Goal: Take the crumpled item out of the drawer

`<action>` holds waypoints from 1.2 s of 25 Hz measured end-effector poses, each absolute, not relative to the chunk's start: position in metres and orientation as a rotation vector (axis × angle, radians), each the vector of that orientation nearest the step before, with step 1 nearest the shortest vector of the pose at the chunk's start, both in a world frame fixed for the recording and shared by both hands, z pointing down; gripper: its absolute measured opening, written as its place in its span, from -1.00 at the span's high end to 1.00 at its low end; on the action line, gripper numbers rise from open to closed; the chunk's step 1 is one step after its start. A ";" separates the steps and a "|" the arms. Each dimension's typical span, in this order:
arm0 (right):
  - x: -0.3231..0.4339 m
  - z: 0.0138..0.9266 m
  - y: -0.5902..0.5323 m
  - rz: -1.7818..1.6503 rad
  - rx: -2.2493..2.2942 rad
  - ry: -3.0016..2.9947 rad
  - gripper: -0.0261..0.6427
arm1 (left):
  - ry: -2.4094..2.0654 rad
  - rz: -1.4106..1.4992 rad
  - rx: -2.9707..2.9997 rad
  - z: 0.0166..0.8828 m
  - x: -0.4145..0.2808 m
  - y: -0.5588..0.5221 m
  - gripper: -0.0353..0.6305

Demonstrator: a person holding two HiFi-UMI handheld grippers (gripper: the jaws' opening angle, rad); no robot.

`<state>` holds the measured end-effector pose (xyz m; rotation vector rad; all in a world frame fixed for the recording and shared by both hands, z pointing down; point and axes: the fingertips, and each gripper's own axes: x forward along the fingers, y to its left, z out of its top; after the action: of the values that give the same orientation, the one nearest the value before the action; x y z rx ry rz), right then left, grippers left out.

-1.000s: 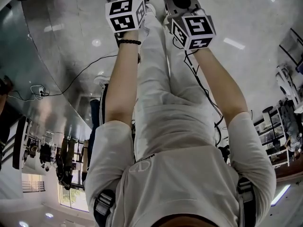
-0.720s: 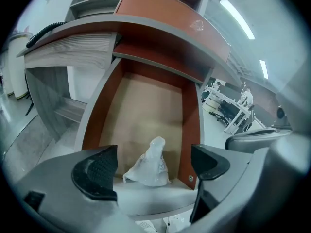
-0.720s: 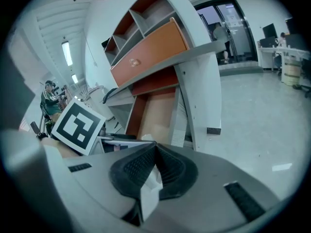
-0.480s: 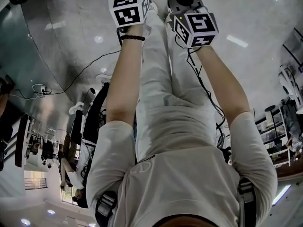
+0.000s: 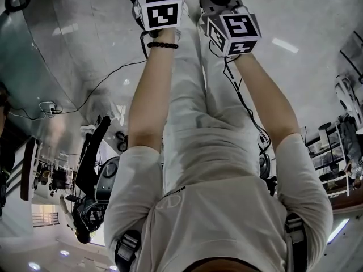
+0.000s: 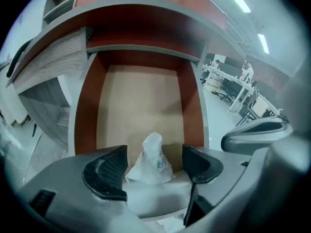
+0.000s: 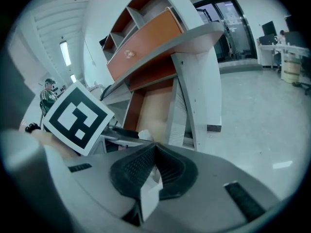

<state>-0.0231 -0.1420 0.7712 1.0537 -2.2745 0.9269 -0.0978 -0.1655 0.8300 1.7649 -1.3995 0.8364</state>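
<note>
A grey desk (image 7: pixel 199 81) stands on a pale, shiny floor (image 7: pixel 257 115), and its drawer (image 6: pixel 87 106) is open. The left gripper (image 6: pixel 153 155) points down into the drawer. Its ribbed black jaws are apart and have just been closing around the crumpled white item (image 6: pixel 150 165), which lies on the beige bottom near the front. The right gripper (image 7: pixel 154 147) is beside it, with its jaws together.

nothing legible, print on crumpled item (image 6: pixel 154 160) blurred

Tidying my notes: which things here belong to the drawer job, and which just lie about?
Job:
crumpled white plastic bag
open red-brown wooden drawer

Lying about:
closed orange upper drawer
white office desks
</note>
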 end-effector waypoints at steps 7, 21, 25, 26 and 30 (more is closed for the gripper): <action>-0.024 0.773 -0.139 0.938 1.051 -2.274 0.92 | -1.377 0.878 1.811 0.830 -0.085 -0.175 -0.07; -0.021 0.781 -0.133 0.959 1.058 -2.258 0.92 | -1.336 0.972 1.821 0.839 -0.089 -0.173 0.47; -0.025 0.781 -0.135 0.958 1.054 -2.264 0.92 | -1.352 0.971 1.834 0.838 -0.093 -0.175 0.60; -0.025 0.781 -0.136 0.959 1.053 -2.265 0.92 | -1.360 0.965 1.836 0.837 -0.094 -0.176 0.61; -0.023 0.780 -0.137 0.957 1.058 -2.261 0.92 | -1.377 0.936 1.851 0.833 -0.094 -0.178 0.66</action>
<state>-0.0230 -0.1370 0.7803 1.0580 -2.2612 0.9568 -0.0938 -0.1779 0.8326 1.8510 -1.3767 0.9363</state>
